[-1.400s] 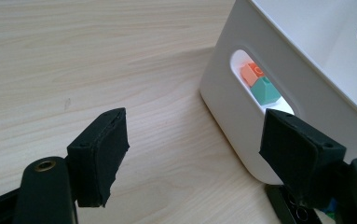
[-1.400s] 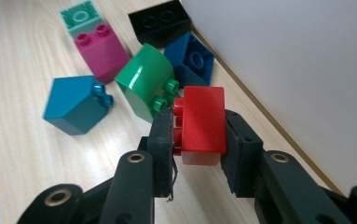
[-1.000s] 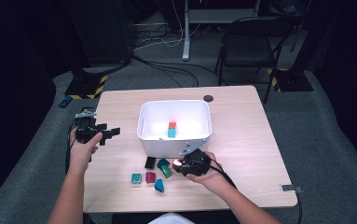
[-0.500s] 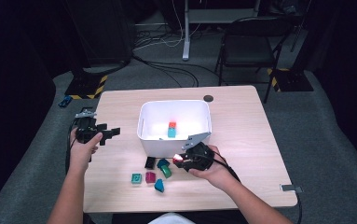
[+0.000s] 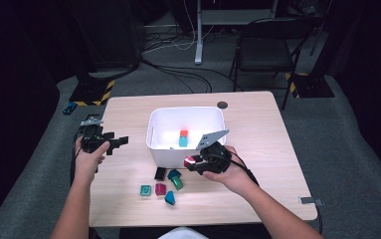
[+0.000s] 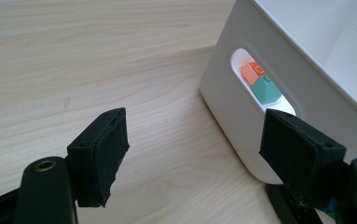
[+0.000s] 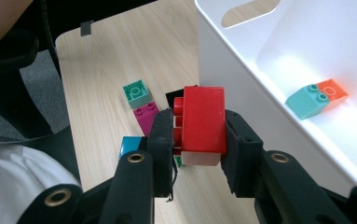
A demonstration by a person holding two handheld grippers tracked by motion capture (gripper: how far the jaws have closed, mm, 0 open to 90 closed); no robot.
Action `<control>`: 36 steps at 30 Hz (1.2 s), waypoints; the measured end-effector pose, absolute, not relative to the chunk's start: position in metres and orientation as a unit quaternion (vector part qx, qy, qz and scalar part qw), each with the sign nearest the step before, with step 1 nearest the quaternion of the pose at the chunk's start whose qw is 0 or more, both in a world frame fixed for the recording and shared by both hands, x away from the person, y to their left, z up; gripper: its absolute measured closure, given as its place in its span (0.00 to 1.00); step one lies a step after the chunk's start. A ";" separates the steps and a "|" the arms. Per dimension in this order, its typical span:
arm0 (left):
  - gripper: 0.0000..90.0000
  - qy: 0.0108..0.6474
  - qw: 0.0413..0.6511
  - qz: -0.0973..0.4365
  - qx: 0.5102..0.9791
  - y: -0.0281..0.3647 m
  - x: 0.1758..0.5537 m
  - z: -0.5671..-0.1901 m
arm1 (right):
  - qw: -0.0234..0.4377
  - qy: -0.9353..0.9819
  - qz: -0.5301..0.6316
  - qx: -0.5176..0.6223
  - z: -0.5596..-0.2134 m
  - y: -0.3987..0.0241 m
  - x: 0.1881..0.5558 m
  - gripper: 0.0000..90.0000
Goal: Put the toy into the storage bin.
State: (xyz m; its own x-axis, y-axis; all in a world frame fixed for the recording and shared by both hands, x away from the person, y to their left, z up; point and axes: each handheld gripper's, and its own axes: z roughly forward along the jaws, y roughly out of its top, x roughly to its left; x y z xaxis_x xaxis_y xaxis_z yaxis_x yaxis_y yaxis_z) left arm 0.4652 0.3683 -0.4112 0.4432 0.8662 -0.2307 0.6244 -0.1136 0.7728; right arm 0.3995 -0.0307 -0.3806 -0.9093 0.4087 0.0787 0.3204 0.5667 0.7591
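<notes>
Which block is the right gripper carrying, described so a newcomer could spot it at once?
Start at the white bin in the middle of the wooden table. Just off its near wall, above the loose blocks, the right gripper is clamped on a red block. It is the only red one and the only one off the table; its neighbours are green, magenta, teal and black.

The bin [image 5: 158, 144] is sitting on the tabletop [image 5: 257, 134] at its middle, toward the far edge. Two joined bricks [image 5: 183, 138] are lying inside the bin on its floor. A cluster of loose bricks [image 5: 160, 183] is lying on the tabletop before the bin, toward the near edge. The right claw [image 5: 190, 162] is hanging just before the bin's near wall, above that cluster, with a brick [image 7: 203, 123] between its jaws. The left claw [image 5: 118, 143] is sitting left of the bin, well apart from the right one. A chair [image 5: 262, 47] is standing on the floor behind the tabletop.
</notes>
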 end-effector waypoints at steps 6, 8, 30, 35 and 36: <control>0.26 0.509 0.428 0.138 0.734 0.369 0.465 -0.411 | 0.055 0.879 0.425 0.211 -0.364 -0.032 0.406 0.75; 0.26 0.510 0.428 0.137 0.733 0.369 0.465 -0.411 | 0.057 0.879 0.425 0.210 -0.362 -0.033 0.407 0.75; 0.26 0.511 0.430 0.140 0.731 0.369 0.466 -0.412 | 0.073 0.870 0.432 0.227 -0.325 -0.037 0.432 0.75; 0.26 0.509 0.428 0.139 0.734 0.370 0.465 -0.411 | 0.078 0.869 0.432 0.226 -0.320 -0.033 0.438 0.75; 0.26 0.509 0.428 0.139 0.734 0.370 0.465 -0.411 | 0.078 0.868 0.432 0.232 -0.320 -0.032 0.438 0.75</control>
State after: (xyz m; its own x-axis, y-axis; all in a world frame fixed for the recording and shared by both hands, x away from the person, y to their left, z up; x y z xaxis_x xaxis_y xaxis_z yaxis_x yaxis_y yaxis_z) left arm 0.4654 0.3699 -0.4107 0.4433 0.8656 -0.2327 0.6283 -0.1149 0.7695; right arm 0.4381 -0.0320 -0.3195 -0.8806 0.4694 0.0655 0.3354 0.5196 0.7859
